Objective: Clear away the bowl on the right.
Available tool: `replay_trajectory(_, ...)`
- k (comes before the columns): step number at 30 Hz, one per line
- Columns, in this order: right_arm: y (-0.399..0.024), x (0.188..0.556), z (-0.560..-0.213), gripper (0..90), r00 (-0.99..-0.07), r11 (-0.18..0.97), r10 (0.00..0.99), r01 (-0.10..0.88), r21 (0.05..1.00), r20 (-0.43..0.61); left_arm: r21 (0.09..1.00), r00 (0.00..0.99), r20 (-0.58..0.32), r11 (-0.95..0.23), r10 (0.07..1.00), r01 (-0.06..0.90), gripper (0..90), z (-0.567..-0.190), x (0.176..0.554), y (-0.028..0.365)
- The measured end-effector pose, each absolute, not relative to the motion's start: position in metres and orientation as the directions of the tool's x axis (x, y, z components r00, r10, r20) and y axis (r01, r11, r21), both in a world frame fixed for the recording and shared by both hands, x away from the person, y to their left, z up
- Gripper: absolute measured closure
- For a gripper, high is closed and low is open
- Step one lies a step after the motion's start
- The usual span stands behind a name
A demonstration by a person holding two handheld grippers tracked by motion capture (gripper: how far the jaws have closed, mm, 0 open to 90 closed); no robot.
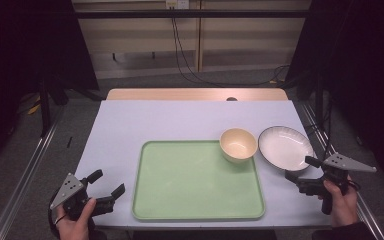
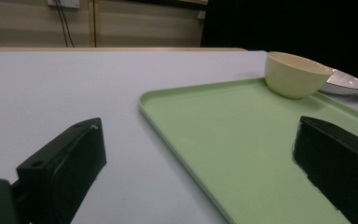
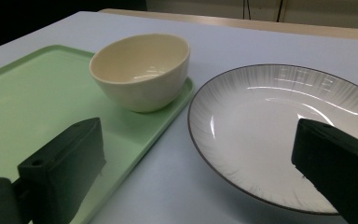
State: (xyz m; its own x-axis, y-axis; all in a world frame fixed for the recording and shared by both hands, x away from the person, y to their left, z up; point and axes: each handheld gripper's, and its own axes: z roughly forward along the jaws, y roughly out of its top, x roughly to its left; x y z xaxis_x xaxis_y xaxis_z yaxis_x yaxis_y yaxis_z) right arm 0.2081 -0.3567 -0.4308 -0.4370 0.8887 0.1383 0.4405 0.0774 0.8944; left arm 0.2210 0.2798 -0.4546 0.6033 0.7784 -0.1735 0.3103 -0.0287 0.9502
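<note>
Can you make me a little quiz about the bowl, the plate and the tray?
1. True or false: the cream bowl sits on the green tray.
2. Where is the white plate? A) on the tray B) on the table beside the tray C) inside the bowl
3. Fill in: the right gripper has its fingers ____, nearest the plate.

Key: 1 true, at the tray's far right corner. 2 B. 3 open; the left gripper is open too.

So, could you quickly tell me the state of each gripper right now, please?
Left gripper: open, holding nothing.
Right gripper: open, holding nothing.
</note>
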Motion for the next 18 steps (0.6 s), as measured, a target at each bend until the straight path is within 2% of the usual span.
replay_trajectory(12,-0.352,0.2,-0.443,1.2,-0.497,0.165,0.863,0.443,0.881,0.089,0.948,0.592,-0.186,-0.014,0.784,0.317,2.5,-0.455,0.221,0.28)
replay_trajectory(15,-0.353,0.203,-0.446,1.3,-0.507,0.147,0.853,0.459,0.876,0.122,0.947,0.589,-0.193,-0.007,0.784,0.32,2.5,-0.455,0.222,0.281)
replay_trajectory(18,-0.352,0.203,-0.446,1.2,-0.506,0.148,0.855,0.449,0.881,0.114,0.947,0.588,-0.193,-0.008,0.785,0.321,2.5,-0.455,0.222,0.28)
